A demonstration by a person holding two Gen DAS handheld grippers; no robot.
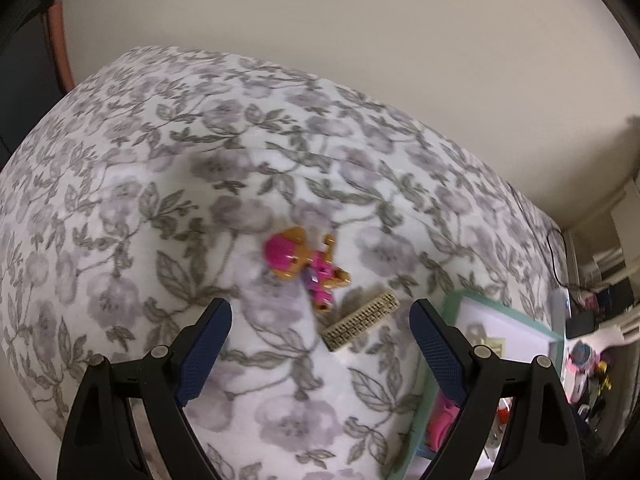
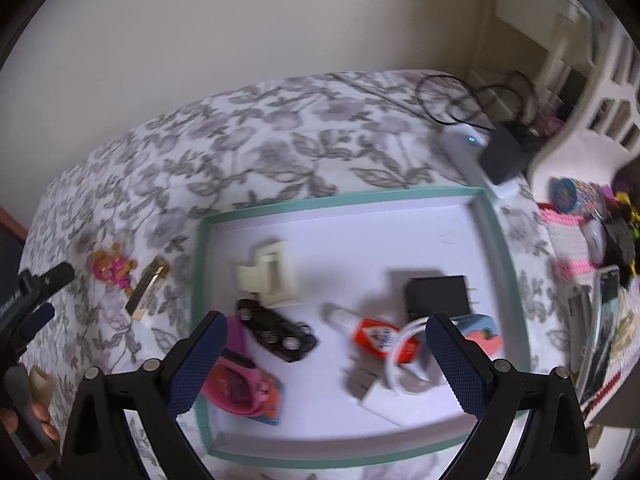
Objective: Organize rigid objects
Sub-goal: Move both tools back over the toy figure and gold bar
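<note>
Sorting is going on around a shallow teal-rimmed tray (image 2: pixel 490 216) lying on a floral bedspread (image 1: pixel 200 160), which seems to be serving as the collecting place for loose hard items. Inside the tray are sitting a cream plastic piece (image 2: pixel 272 276) towards its far left, a black toy car (image 2: pixel 276 332) just in front of that, a pink sandal (image 2: pixel 240 388) at the near left corner, a small glue bottle (image 2: pixel 376 336) near the middle, and a black charger (image 2: pixel 438 294) with a white cable (image 2: pixel 404 356) towards the right. Outside the tray, just off its left rim, a pink and orange toy figure (image 1: pixel 308 268) and a beige comb-like bar (image 1: pixel 362 322) are lying touching on the bedspread, apparently not yet gathered. The left gripper (image 1: pixel 320 344) is hanging over these two with its fingers standing wide apart and nothing between them, likely lining up a pickup. The right gripper (image 2: pixel 326 364) is hovering above the tray, fingers spread wide and gripping nothing.
</note>
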